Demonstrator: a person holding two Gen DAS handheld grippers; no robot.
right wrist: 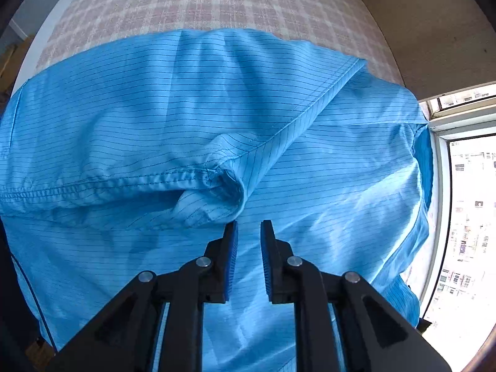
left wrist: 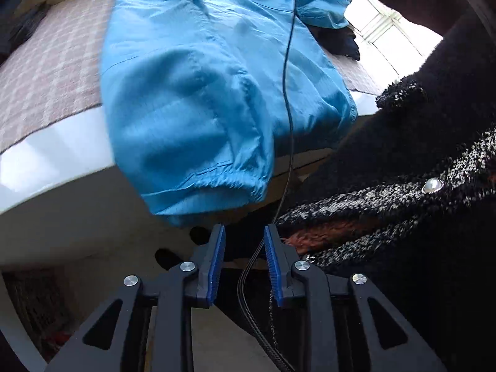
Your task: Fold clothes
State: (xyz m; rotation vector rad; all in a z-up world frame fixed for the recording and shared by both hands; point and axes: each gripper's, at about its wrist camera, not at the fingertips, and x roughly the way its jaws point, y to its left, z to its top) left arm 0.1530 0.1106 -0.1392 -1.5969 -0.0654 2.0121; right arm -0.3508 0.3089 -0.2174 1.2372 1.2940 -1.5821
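Left gripper [left wrist: 244,232]: jaws apart, empty, held low off the near edge of the bed [left wrist: 52,71]. The bright blue pinstriped thin-fabric garment [left wrist: 198,86] lies ahead and above it, long axis running away from me, its gathered hem [left wrist: 204,186] hanging over the edge. Right gripper [right wrist: 249,228]: jaws apart, empty, directly above the cloth, a stitched folded cuff [right wrist: 223,179] just beyond its tips, so the nearer one. Open checked bedcover [right wrist: 217,0] beyond; window [right wrist: 471,217] to the right.
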